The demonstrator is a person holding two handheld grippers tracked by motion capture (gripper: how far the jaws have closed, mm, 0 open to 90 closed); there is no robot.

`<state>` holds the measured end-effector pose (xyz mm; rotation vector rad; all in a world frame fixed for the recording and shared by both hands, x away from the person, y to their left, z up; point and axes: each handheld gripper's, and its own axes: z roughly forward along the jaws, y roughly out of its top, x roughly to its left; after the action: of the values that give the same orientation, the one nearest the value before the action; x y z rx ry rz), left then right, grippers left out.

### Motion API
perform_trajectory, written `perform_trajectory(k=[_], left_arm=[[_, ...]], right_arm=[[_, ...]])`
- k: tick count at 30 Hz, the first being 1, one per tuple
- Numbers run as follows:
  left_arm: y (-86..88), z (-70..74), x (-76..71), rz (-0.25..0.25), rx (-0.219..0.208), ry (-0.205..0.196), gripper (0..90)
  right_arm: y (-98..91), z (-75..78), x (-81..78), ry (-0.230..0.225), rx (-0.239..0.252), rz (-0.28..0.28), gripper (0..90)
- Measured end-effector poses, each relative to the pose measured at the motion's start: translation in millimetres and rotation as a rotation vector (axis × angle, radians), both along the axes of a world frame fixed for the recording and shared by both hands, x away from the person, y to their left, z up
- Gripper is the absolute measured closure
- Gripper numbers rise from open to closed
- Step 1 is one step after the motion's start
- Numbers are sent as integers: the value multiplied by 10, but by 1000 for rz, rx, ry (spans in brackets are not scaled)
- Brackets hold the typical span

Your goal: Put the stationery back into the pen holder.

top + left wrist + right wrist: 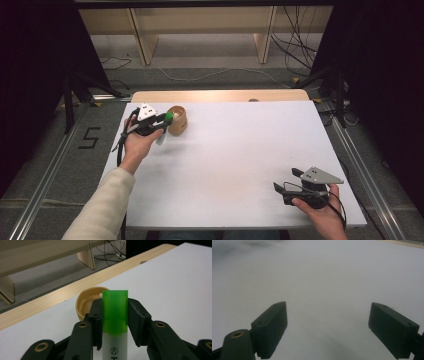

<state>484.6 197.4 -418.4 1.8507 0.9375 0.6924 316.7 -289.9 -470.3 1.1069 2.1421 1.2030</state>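
Two claws are in our hands. Near us at the right, the right claw [292, 180] rests low over the white bench [235, 160] with its jaws spread wide on nothing, likely parked. Farther off at the left, the left claw [113, 315] clamps the white marker with the green cap [115, 312], cap forward, just short of the small round wooden cup [86, 302], probably its destination.
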Motion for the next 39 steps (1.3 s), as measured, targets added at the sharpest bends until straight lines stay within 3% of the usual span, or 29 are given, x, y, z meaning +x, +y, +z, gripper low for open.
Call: perform_trajectory(k=[5,11,39], left_arm=[[20,57,29,7,-21,-44,672],[44,90,76,6,-57,-47,672],[-17,260,356,15,-80,-80,672]], right_arm=[[5,-13,7,6,-10,4,163],[-6,-9,7,3,-6,-1,163],[-2,-5,3,1,-7,3,163]])
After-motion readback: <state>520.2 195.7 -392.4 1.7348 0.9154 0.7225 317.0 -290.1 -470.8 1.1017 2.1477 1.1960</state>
